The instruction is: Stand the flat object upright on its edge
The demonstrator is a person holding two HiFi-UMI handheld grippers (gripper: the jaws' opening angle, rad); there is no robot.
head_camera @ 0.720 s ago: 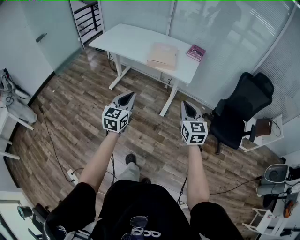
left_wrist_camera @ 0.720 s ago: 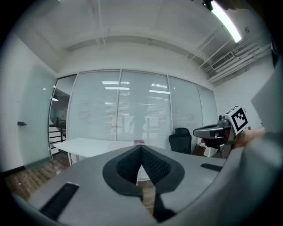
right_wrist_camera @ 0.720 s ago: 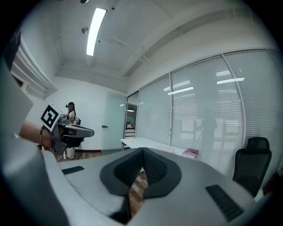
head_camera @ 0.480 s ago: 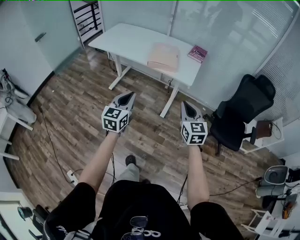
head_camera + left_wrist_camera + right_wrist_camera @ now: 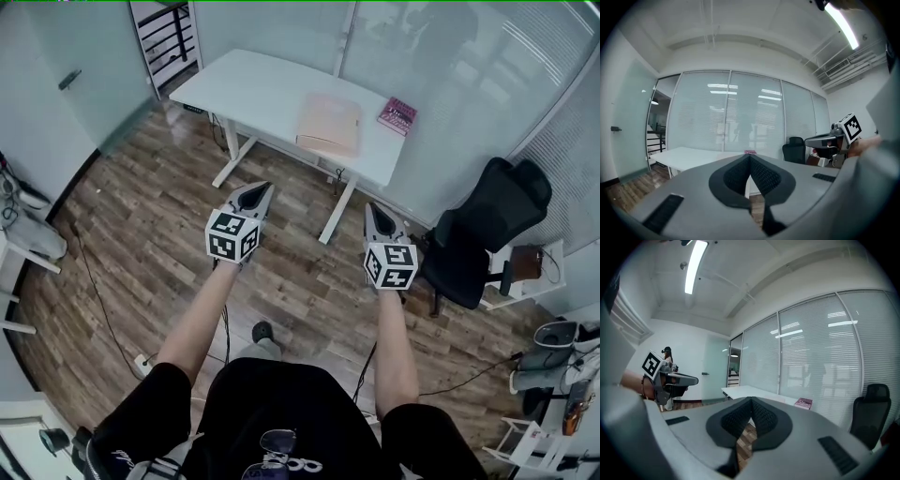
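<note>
Facing the table (image 5: 253,89) with left gripper (image 5: 254,190) and right gripper (image 5: 378,210) clenched shut on nothing, held level out front as if ready to approach, well apart from book (image 5: 397,115) and beige folder (image 5: 329,124) lying flat there.

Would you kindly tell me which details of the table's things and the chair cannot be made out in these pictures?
- Pale pink flat object: head view, too small to tell folder, board or box.
- Dark pink book: cover print too small in all three views.
- Black chair: right gripper view, its base is hidden behind the right gripper and its own body.
</note>
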